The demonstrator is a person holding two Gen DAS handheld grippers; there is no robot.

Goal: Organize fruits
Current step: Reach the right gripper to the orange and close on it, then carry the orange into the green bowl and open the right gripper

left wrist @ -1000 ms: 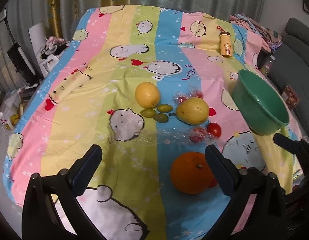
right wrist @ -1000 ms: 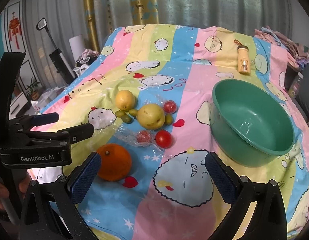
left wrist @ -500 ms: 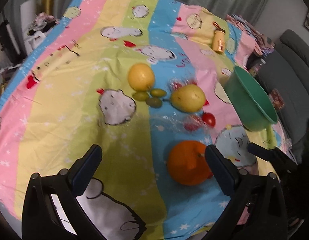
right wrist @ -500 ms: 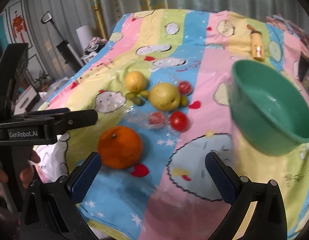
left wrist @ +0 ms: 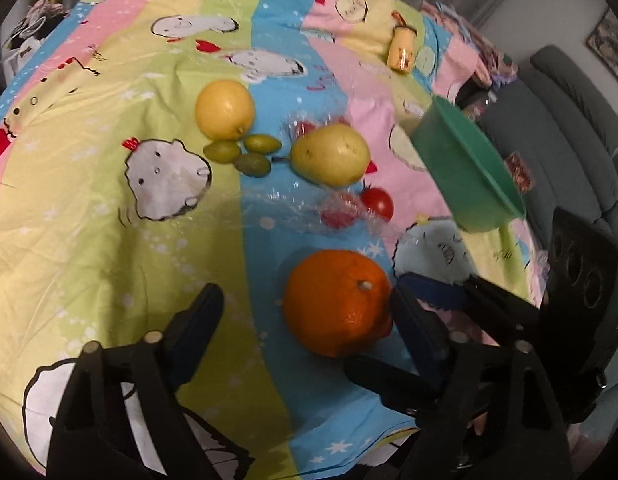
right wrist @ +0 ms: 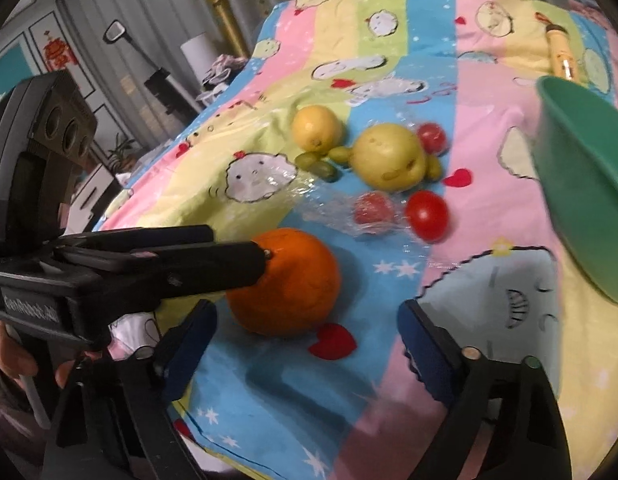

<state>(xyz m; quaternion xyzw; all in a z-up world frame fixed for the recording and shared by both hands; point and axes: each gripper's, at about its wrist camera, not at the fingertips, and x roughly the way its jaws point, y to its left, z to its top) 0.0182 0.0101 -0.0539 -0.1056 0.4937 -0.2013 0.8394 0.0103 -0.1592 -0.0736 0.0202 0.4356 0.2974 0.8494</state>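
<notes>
A big orange (left wrist: 336, 303) lies near the front of the striped cartoon cloth, also in the right wrist view (right wrist: 288, 285). My left gripper (left wrist: 305, 330) is open, low over the cloth, its right finger beside the orange. My right gripper (right wrist: 307, 350) is open, just in front of the orange. Behind lie a lemon (left wrist: 224, 109), a yellow-green pear (left wrist: 330, 153), three green olives (left wrist: 241, 153), a red tomato (left wrist: 378, 202) and red fruits under cling film (left wrist: 338, 213). A green bowl (left wrist: 465, 164) stands at the right, empty in the right wrist view (right wrist: 585, 184).
A small yellow bottle (left wrist: 402, 48) stands far back on the cloth. A grey sofa (left wrist: 569, 120) is to the right of the table. Curtains, a vacuum and clutter (right wrist: 157, 80) stand at the left beyond the table edge.
Both grippers have moved forward and down toward the orange, which now looms larger. The left gripper's right finger has come beside the orange. The fruits have not moved.
</notes>
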